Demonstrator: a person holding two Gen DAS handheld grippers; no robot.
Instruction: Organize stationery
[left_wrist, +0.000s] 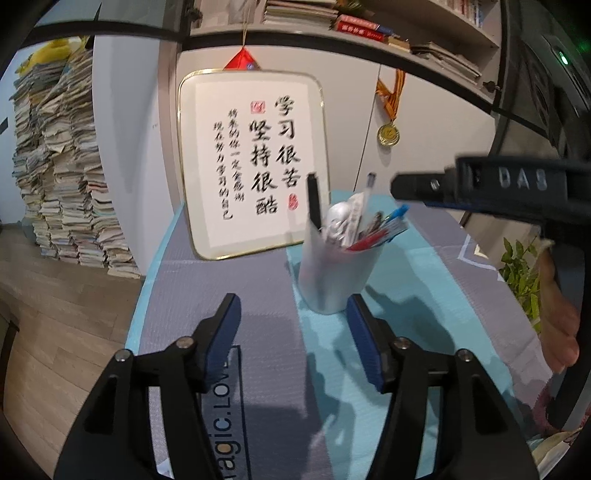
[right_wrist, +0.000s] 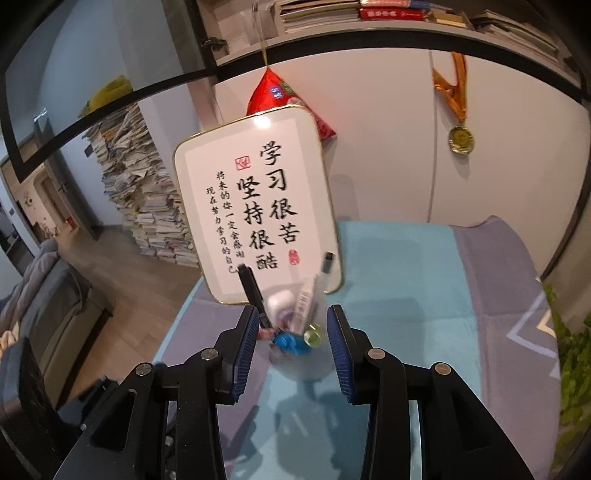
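Pens (left_wrist: 373, 236) all standing in cup (left_wrist: 332, 273) near far edge of table (left_wrist: 221, 295), by framed writing (left_wrist: 251, 162). Left hand-held gripper (left_wrist: 293, 314) spread, empty. Right hand-held gripper (right_wrist: 293, 328) spread above cup, empty. Looks nearly done; nothing loose seen.

The pen cup (left_wrist: 338, 275), centre of the left wrist view, looks like translucent frosted plastic with a matt finish. The table cover (left_wrist: 229, 295) below it is woven cloth, grey and teal, finely ribbed. The framed calligraphy board (left_wrist: 253, 162) has a glossy white face and a thin gold metallic rim. The left gripper (left_wrist: 293, 334) is matt black plastic with ribbed blue pads (left_wrist: 225, 332) and bright metal pins. The floor (left_wrist: 62, 314), lower left, is wood-grain plank. The medal (right_wrist: 460, 139), upper right of the right wrist view, is shiny gold metal.
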